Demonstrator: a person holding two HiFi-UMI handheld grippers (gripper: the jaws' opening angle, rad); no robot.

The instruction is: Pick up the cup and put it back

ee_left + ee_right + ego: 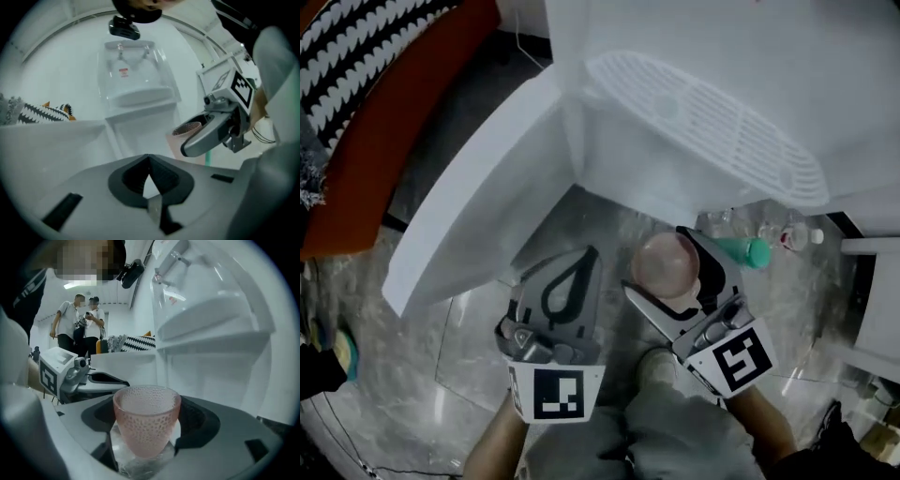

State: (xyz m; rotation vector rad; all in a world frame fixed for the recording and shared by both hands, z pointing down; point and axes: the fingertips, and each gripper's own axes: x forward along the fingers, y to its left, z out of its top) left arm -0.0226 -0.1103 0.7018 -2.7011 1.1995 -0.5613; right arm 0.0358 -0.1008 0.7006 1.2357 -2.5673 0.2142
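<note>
A pink dimpled glass cup (146, 425) stands upright between the jaws of my right gripper (146, 439), which is shut on its lower part. From the head view the cup (666, 264) is seen from above, held by the right gripper (673, 274) in front of the open white fridge (694, 169). My left gripper (578, 267) hangs beside it on the left, shut and empty. In the left gripper view its jaws (149, 176) meet at the tips, and the cup (186, 136) in the right gripper (212, 137) shows off to the right.
The fridge door (478, 206) swings open to the left, with a clear door bin (136, 82). A white slotted shelf (712, 122) lies inside. A green bottle (750, 249) and clear bottles lie on the marble floor. Two people (86, 319) stand far off.
</note>
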